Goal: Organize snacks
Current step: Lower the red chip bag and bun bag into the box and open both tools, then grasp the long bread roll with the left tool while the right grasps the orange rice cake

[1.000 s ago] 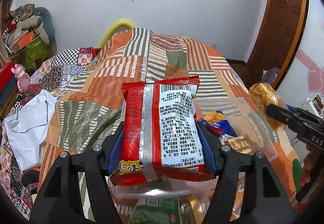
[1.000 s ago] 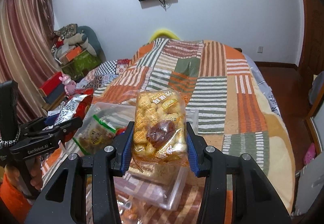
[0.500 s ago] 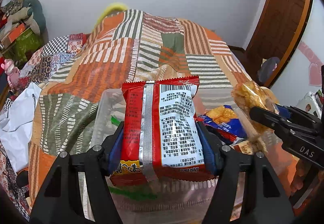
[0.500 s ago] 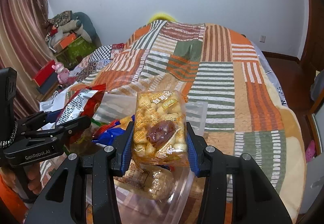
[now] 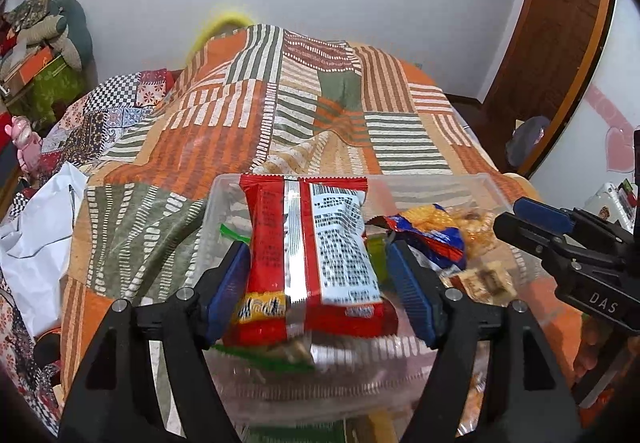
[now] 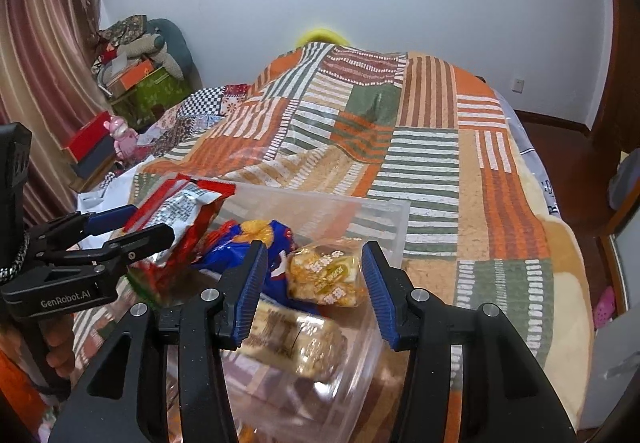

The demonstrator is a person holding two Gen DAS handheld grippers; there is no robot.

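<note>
Both grippers are held over the clear plastic bin [image 5: 492, 187] on the bed [image 5: 304, 115], evidently so that 2 snacks drop straight in among those already gathered there. The jaws of the left gripper [image 5: 320, 283] are opening, and the red snack packet [image 5: 308, 247] between them appears no longer pressed, tilting down into the bin's left side. The jaws of the right gripper [image 6: 316, 291] are opening too, spread clear of the yellow puffed-snack bag [image 6: 326, 277], which lies in the bin beside a blue packet [image 6: 256, 243].
</note>
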